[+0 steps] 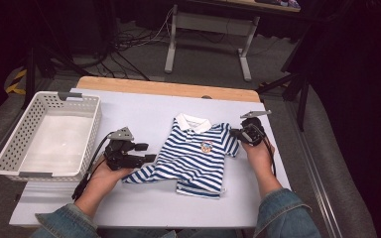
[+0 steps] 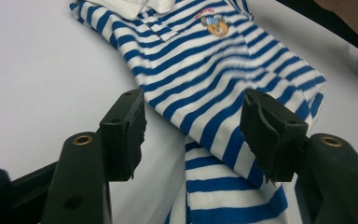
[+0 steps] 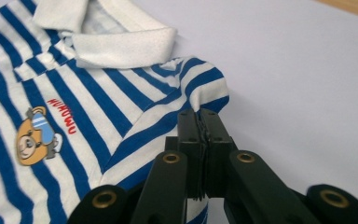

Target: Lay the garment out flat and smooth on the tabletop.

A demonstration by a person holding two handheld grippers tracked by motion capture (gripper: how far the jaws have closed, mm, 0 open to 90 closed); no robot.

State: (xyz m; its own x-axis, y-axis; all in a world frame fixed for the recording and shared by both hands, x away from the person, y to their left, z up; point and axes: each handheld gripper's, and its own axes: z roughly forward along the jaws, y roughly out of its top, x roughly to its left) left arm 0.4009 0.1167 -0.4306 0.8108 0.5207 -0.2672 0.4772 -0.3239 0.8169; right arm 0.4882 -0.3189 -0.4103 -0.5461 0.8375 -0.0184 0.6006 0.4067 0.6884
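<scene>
In the left gripper view the shirt (image 2: 214, 70) is cut off at the top and bottom edges, and a jaw hides part of its hem. In the right gripper view the shut jaws cover the sleeve edge (image 3: 205, 100), and the shirt runs out at the left. The bear badge (image 1: 207, 146) is too small to read from the high view.

The shirt (image 1: 198, 153) was soft knitted cloth with a ribbed collar. The surface (image 1: 144, 111) looked smooth and matt, its far edge wood. The basket (image 1: 10, 144) was perforated plastic.
</scene>
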